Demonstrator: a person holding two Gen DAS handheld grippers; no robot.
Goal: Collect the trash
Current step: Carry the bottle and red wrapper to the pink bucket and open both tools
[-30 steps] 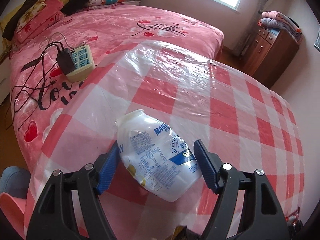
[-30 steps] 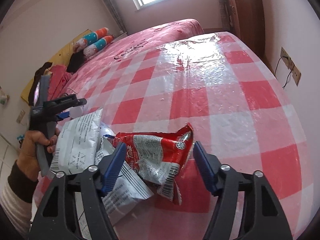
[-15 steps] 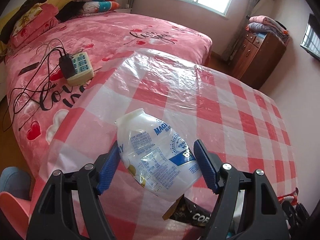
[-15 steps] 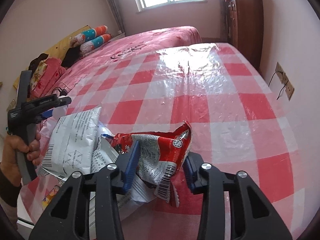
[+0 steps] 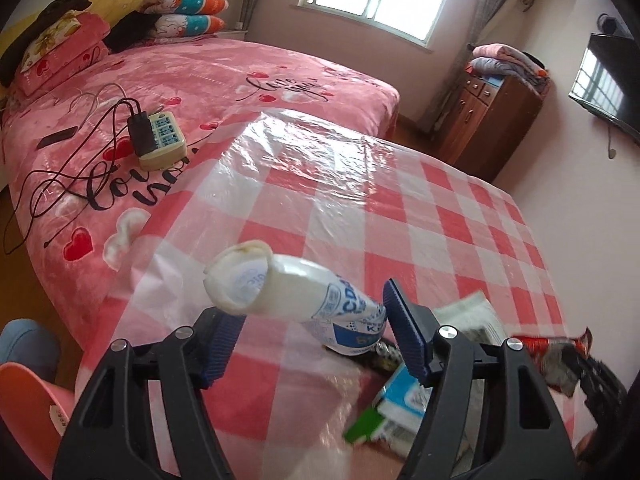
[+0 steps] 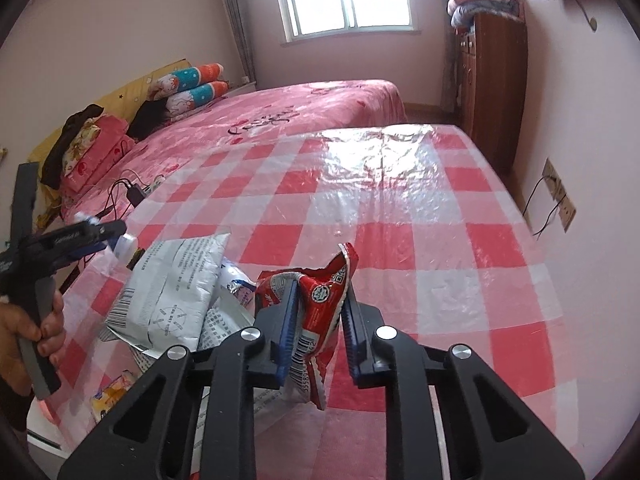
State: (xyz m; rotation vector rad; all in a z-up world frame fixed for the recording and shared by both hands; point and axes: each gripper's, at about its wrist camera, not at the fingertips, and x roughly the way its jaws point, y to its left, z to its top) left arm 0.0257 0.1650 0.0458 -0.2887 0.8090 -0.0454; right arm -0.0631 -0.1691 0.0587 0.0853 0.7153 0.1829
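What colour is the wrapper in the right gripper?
Red with white print, wrapper in right gripper; clearest in right wrist view.

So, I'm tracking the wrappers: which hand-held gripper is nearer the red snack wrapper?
Right. The right hand-held gripper is clamped on the red snack wrapper; the left hand-held gripper holds a white bottle off to its side.

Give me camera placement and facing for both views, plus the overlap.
Left wrist: sits on the left gripper, facing along its fingers over the checked table to bed and window; a white bottle sits between its fingers.
Right wrist: sits on the right gripper, facing the same way; fingers pinch a red wrapper; the person's left hand shows at left.
Shared: table, bed, window, cabinet, red wrapper.
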